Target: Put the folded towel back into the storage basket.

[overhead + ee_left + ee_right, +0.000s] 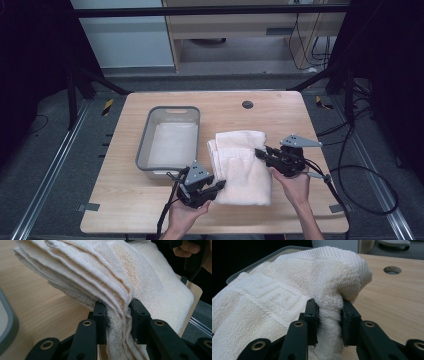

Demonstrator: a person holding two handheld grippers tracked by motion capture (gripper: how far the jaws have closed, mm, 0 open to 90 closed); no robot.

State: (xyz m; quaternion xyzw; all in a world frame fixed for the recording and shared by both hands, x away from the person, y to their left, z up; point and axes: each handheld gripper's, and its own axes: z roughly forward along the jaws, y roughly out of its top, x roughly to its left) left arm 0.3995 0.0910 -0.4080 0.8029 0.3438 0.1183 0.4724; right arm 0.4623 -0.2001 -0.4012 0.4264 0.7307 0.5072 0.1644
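The folded cream towel (241, 167) lies between the two grippers, pinched at opposite edges; the left gripper (218, 186) has its jaws pressed onto a stack of folded layers (117, 315) at the near edge, several plies fanning out above and beyond the jaws, while the right gripper (260, 152) has its jaws clamped on a thick bunched fold (329, 307) at the far right edge, the patterned border running off to the left of those jaws; much of the cloth seems to rest on the tabletop (285, 112) or hang just over it, and I cannot tell how far it is lifted. The likeliest trouble, as I judge it, is the layered stack slipping: the left jaws grip many plies at once, so an outer ply could slide free and the fold would open; an uneven lift by the two hands would also let the middle sag and drag. Beyond the left jaws, just beside the towel, stands an empty grey bin (171, 172), close enough for a hanging edge to catch its rim. The tabletop is pale wood with a round cable hole (247, 104) far ahead of both jaws; around it lie dark floor, metal rails and loose cables (370, 172), with pale furniture behind.
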